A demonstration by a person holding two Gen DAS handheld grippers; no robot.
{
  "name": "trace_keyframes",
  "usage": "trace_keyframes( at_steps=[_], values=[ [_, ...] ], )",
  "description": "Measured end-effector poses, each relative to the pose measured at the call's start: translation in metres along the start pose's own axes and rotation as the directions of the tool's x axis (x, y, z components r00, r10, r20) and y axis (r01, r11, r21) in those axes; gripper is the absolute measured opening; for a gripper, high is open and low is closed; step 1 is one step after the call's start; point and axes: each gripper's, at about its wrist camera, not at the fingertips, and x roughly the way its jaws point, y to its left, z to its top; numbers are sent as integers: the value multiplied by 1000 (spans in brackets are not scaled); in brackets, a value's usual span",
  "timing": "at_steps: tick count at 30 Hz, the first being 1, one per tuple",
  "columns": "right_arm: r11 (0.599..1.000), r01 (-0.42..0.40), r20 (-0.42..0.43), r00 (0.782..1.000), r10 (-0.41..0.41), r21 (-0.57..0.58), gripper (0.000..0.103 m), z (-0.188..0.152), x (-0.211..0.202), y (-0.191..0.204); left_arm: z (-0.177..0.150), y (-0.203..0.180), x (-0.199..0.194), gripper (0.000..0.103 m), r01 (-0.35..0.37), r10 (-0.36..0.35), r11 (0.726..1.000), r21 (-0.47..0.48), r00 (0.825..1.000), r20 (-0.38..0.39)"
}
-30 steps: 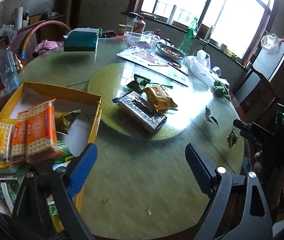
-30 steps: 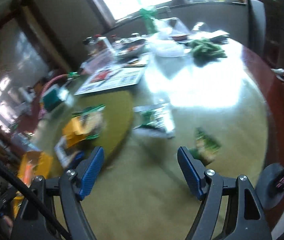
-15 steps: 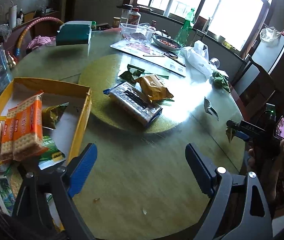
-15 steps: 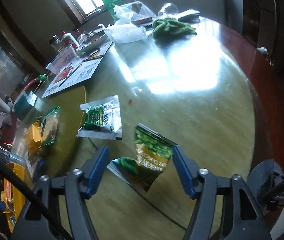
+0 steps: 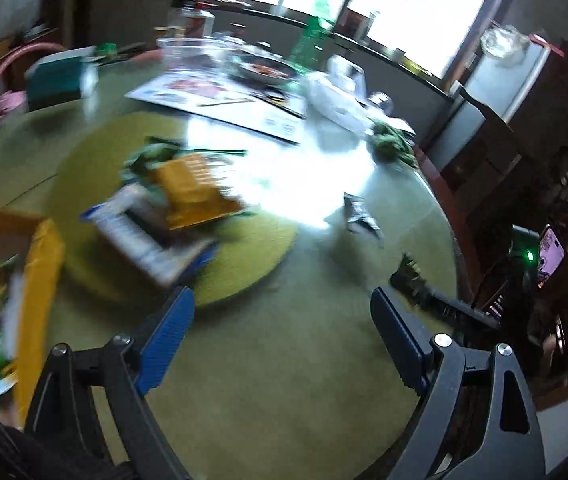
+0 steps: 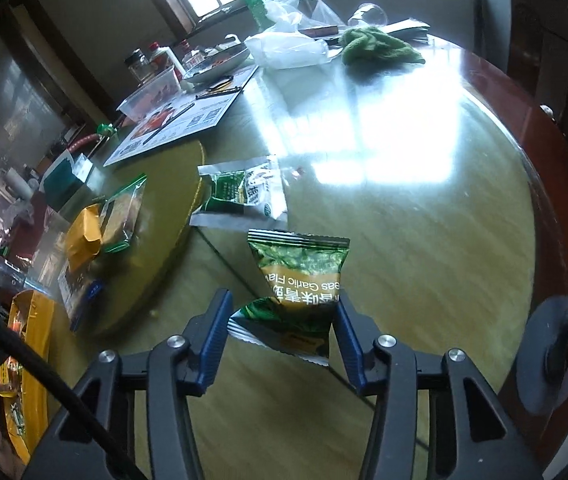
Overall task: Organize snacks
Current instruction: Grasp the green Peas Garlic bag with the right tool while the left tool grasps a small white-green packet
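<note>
**Gripping the pea packet for the box**

Pinched between the right gripper (image 6: 282, 334) fingers, the green pea packet (image 6: 299, 280) hangs tilted above the table (image 6: 424, 248), probably bound for the yellow box (image 6: 30, 332) at the far left. Another green packet (image 6: 244, 196) lies just beyond it. The left gripper (image 5: 280, 332) hovers wide apart, empty, its view blurred.

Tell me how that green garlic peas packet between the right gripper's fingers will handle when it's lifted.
The green peas packet looks puffy and small, so probably light. Its glossy film may slip against the right gripper pads. Its crimped lower edge already bends, so it will likely flex rather than stay stiff.
</note>
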Motion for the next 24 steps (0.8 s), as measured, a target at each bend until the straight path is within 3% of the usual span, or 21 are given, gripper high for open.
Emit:
trace_keyframes(
  at_steps=[3,9,11,13,17,20,22,24],
  values=[
    [999,-37,-9,999,37,4,50,-2,-2,-2,18,-11,33,90,41,-42,999,-26,997,-57],
    [994,-112,-22,993,112,4,55,-6,-5,-1,50,-27,92,85,48,-55,997,-63,992,-110],
    [995,-101,-20,995,101,-5,58,-7,-5,0,59,-34,110,84,46,-55,996,-71,990,-128],
    [995,-98,-11,995,98,-13,58,-6,-6,-1,63,-38,123,76,51,-64,995,-86,987,-145],
    [994,-105,-11,994,105,-1,58,-6,-4,-6,67,-48,148,70,34,-49,996,-83,983,-179],
    [994,-113,-8,994,113,3,58,-6,-5,-7,67,-53,156,47,20,-33,997,-71,982,-186],
    [993,-115,-4,993,115,4,58,-6,-7,-7,64,-53,157,19,19,-29,998,-52,979,-201],
    [993,-120,-4,993,120,4,58,-4,-7,-6,62,-49,156,15,20,-31,998,-53,978,-205]
  ],
)
